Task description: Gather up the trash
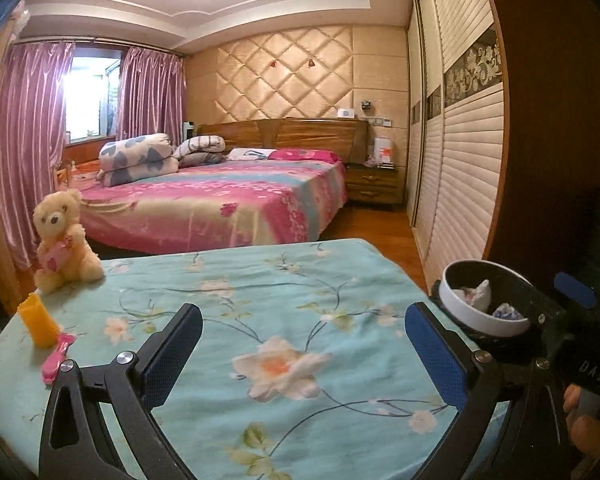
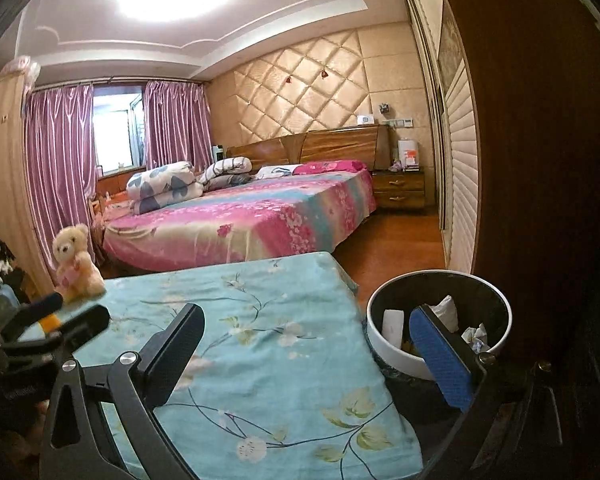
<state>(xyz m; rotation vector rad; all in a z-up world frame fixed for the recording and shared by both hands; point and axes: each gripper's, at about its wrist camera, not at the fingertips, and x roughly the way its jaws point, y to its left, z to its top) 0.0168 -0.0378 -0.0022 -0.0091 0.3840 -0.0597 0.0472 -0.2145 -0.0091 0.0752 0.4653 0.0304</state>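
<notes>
So the tabletop point(image 1: 204, 280) with the flowery turquoise cloth fills the space right under and ahead of both tongs, and as far as I can see there's no trash left on it. Looks to me like the collecting part is about done and this is the backing-off step.

The trash bin point(image 2: 384, 354), white rim, dark inside, sits off the table's right edge. From the right tongs point(image 2: 312, 324) it's directly behind the right-hand pad, close. From the left tongs point(image 1: 302, 320) it's just past the right pad, further out. The trash point(image 2: 474, 334) is in there: crumpled paper and a couple of white bits.

Both tongs are spread wide apart with nothing between the pads.

If you're doing this bit, I'd keep them spread and lift clear without clipping the bin rim, since the right one is near it.

Stuff that's not trash, all off to the left of the left tongs: teddy bear point(image 1: 62, 236) at the far corner, then a yellow holder point(image 1: 40, 320), then a small pink plastic thing point(image 1: 58, 356) beside it. Leave those alone.
</notes>
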